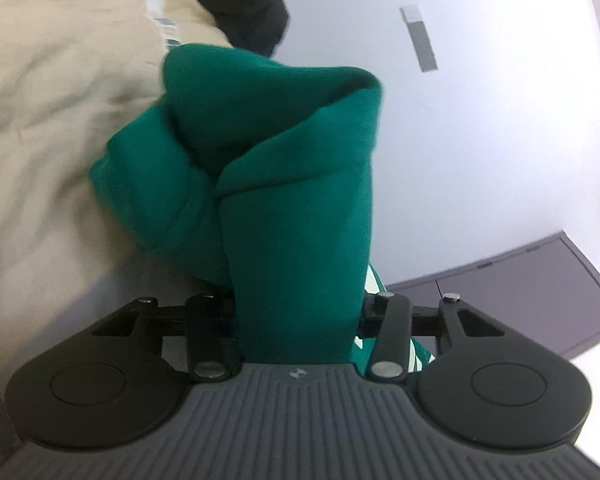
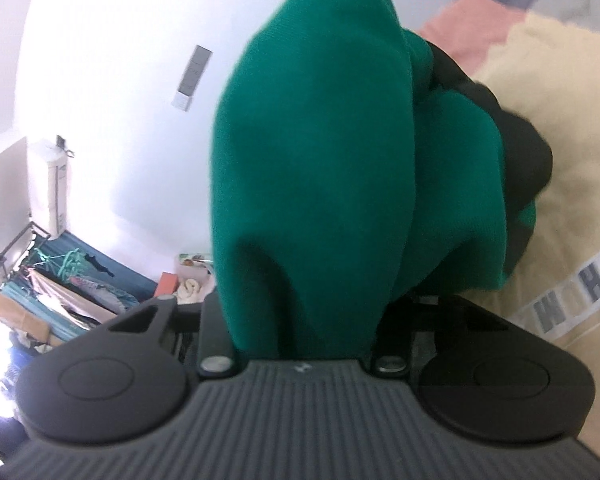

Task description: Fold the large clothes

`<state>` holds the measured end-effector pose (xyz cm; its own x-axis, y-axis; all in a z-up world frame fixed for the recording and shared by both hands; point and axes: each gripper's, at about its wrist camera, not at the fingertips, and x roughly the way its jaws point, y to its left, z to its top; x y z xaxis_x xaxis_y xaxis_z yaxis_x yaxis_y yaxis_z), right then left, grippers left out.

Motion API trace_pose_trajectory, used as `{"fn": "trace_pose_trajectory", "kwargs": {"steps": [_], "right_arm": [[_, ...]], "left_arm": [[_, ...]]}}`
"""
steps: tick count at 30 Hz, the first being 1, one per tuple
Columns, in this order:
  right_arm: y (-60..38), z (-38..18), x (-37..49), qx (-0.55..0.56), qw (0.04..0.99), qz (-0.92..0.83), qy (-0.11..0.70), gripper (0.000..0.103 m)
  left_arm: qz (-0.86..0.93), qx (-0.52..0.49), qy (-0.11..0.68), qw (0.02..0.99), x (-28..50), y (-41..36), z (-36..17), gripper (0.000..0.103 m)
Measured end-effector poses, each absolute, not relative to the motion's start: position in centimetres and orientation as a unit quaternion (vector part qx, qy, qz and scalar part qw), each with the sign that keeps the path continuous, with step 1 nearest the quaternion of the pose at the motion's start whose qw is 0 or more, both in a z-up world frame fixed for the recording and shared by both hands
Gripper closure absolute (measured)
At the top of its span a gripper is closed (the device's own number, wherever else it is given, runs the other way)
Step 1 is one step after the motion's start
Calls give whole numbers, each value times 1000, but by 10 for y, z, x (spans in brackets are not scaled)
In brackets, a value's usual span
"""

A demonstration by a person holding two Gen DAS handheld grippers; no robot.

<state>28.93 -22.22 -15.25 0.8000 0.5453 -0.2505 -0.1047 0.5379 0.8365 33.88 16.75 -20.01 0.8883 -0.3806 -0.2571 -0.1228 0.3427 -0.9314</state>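
Note:
A large green garment [image 1: 292,184] is bunched over my left gripper [image 1: 296,320] and hides both fingers. The gripper is shut on its cloth and holds it up in the air, above the beige bed cover. White stripes of the garment show by the right finger linkage. In the right wrist view the same green garment [image 2: 316,168] drapes over my right gripper [image 2: 304,332], which is shut on it too, fingers hidden. A black piece of clothing [image 2: 520,152] hangs against the green cloth on the right.
A beige bed cover [image 1: 48,120] lies to the left, with a dark garment [image 1: 252,0] at its far edge. White wall [image 1: 500,120] and a dark cabinet [image 1: 540,288] stand right. A clothes rack [image 2: 60,292] stands low left in the right wrist view.

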Motion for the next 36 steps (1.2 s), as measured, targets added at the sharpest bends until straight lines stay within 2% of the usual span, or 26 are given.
{"fn": "trace_pose_trajectory", "kwargs": {"steps": [11, 19, 23, 28, 36], "right_arm": [[-317, -80, 227, 424, 863, 199, 189, 61], [-409, -22, 196, 426, 878, 178, 123, 61], [-449, -12, 184, 425, 885, 159, 103, 61], [-493, -27, 172, 436, 885, 133, 93, 61], [-522, -101, 166, 459, 875, 96, 118, 61]], "left_arm": [[-154, -552, 220, 790, 329, 86, -137, 52], [-215, -527, 209, 795, 348, -14, -78, 52], [-237, -514, 212, 797, 368, -67, -65, 52], [-258, -500, 240, 791, 395, -121, -77, 52], [-256, -493, 288, 780, 422, -169, -153, 52]]}}
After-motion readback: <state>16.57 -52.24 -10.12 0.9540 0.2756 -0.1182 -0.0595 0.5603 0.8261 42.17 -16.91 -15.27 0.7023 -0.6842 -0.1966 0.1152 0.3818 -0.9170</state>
